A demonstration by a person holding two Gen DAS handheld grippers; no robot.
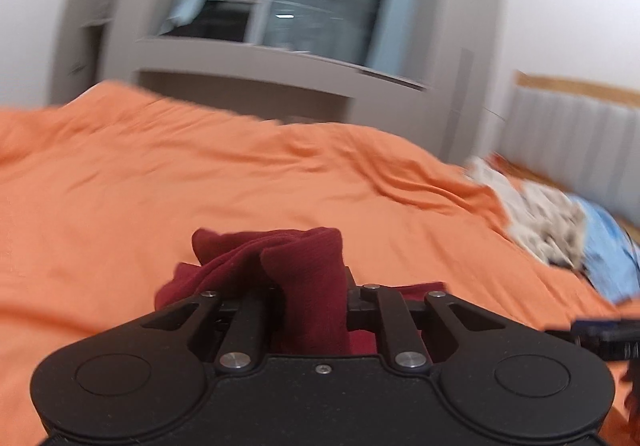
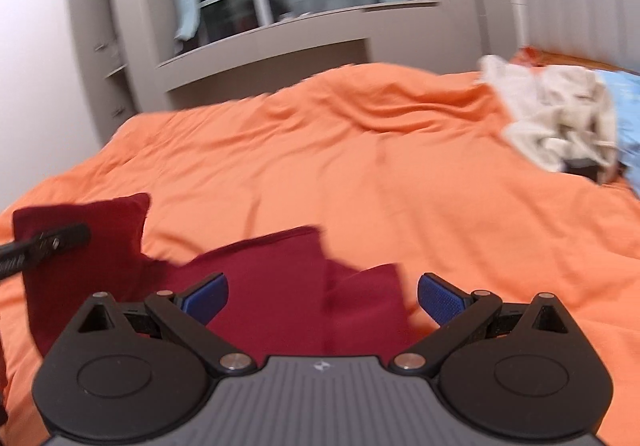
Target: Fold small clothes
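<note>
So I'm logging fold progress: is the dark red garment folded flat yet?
Not yet. The red garment lies rumpled on the orange bedspread, one end bunched in the left hand-held gripper.

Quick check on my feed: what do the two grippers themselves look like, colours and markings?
Left gripper: all black, two round housings, silver pivot screws, black linkage bars. Right gripper: same black build, with blue textured pads and a grey ribbed centre panel bearing a small pale logo. No cables or sleeves visible.
</note>
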